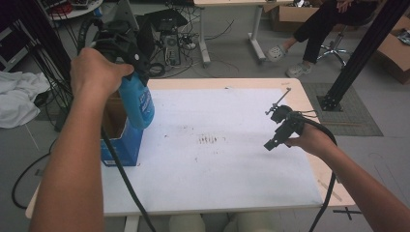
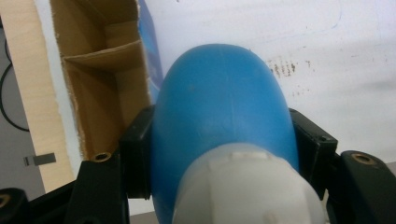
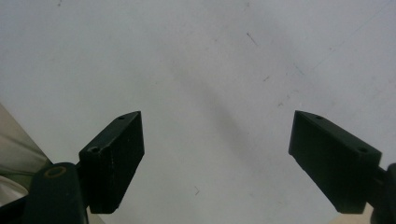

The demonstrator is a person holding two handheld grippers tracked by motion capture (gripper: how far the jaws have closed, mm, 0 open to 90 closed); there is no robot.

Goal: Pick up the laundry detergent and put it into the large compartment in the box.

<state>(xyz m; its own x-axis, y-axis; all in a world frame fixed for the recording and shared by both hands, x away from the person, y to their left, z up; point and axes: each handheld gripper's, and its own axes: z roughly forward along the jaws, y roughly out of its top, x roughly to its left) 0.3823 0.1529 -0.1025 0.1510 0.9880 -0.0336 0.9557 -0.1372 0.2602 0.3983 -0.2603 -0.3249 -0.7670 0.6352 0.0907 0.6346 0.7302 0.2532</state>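
Now my left hand-held gripper clamps the blue bottle over the cardboard box (probably boxing it); right hand-held gripper gapes idle.

Beyond the table we see a grey floor strewn with black cables. A seated person in dark trousers and pale shoes sits at the far right, near cardboard cartons. A white cloth lies at the left, and a black frame post stands right of the table.
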